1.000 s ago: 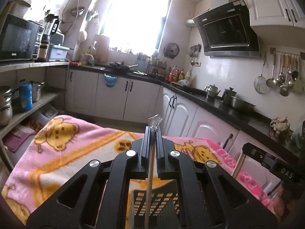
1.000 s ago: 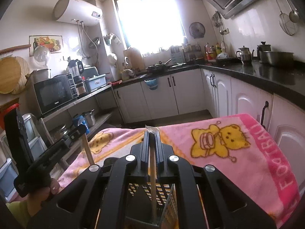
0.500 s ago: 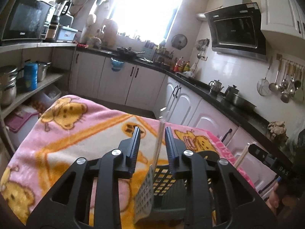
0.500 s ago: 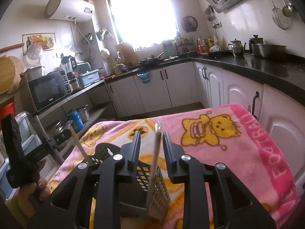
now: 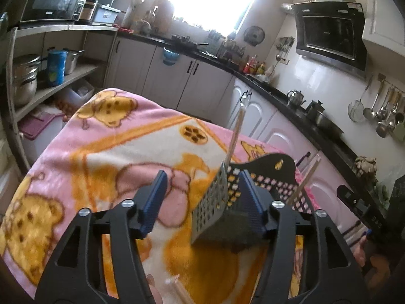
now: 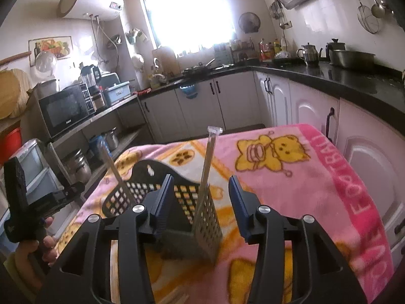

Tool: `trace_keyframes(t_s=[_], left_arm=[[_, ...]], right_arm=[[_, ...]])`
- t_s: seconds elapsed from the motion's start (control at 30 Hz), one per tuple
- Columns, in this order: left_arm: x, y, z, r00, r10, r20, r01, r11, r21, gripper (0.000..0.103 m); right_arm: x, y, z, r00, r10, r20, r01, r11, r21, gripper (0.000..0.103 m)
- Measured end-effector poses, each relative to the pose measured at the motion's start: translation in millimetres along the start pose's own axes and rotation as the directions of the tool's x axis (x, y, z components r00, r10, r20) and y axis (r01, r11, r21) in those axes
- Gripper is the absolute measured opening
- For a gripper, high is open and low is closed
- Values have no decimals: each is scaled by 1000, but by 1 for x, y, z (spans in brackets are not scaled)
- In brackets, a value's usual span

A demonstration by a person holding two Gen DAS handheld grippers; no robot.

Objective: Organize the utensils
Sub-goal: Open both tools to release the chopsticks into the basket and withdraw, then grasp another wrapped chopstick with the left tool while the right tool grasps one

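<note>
A black perforated utensil holder (image 5: pixel 274 168) (image 6: pixel 152 174) stands on the pink blanket. In the left wrist view my left gripper (image 5: pixel 201 202) is open and its jaws are opening. A paper-wrapped chopstick pair (image 5: pixel 235 134) stands in the holder between them, close to the right finger and free of both pads. In the right wrist view my right gripper (image 6: pixel 201 202) is open too, jaws opening, and a wrapped chopstick pair (image 6: pixel 208 162) stands loose between them in the holder. Each view also shows the other pair (image 5: pixel 307 176) (image 6: pixel 115 174) leaning in the holder.
The pink cartoon blanket (image 5: pixel 106 149) (image 6: pixel 291 167) covers the table. White cabinets and a black counter (image 6: pixel 354 81) run along the right and the back. Shelves with pots (image 5: pixel 25 81) stand at the left. More chopsticks (image 5: pixel 178 287) lie on the blanket near me. A hand (image 6: pixel 44 245) holds the left gripper's handle.
Both grippers were shut on a wrapped chopstick pair over the holder. Both have since opened and drawn back, leaving each pair standing in the holder.
</note>
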State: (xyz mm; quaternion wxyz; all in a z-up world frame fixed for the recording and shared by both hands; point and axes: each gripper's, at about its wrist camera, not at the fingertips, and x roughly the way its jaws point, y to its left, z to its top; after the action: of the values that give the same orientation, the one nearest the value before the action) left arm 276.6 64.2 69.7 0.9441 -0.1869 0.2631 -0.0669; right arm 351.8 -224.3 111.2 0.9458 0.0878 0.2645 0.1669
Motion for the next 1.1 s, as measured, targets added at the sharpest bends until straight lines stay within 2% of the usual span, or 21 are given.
trace_keyframes(t_s=[0.17,0.33,0.53,1.1], left_arm=[[-18,-5,-15,1000,-15,-7,15,1000,23,66],[-35,-4,-32,999,-29,-31,30,999,26,73],[-50,1,-49,998,-20,-54,22,999,30,76],[-70,34,-94,988,44,-147,-47,999,-16,76]], right_arm=[[-9,10,-16,1000,0,-24,-1,1000,-31,46],[-16,26,-33,999,0,-53,-4,997,-79,48],[-18,41,-56,993,11,-115,-24,994,-106,48],[-21,57,-103,972,37,-233,-67,990,-124,48]])
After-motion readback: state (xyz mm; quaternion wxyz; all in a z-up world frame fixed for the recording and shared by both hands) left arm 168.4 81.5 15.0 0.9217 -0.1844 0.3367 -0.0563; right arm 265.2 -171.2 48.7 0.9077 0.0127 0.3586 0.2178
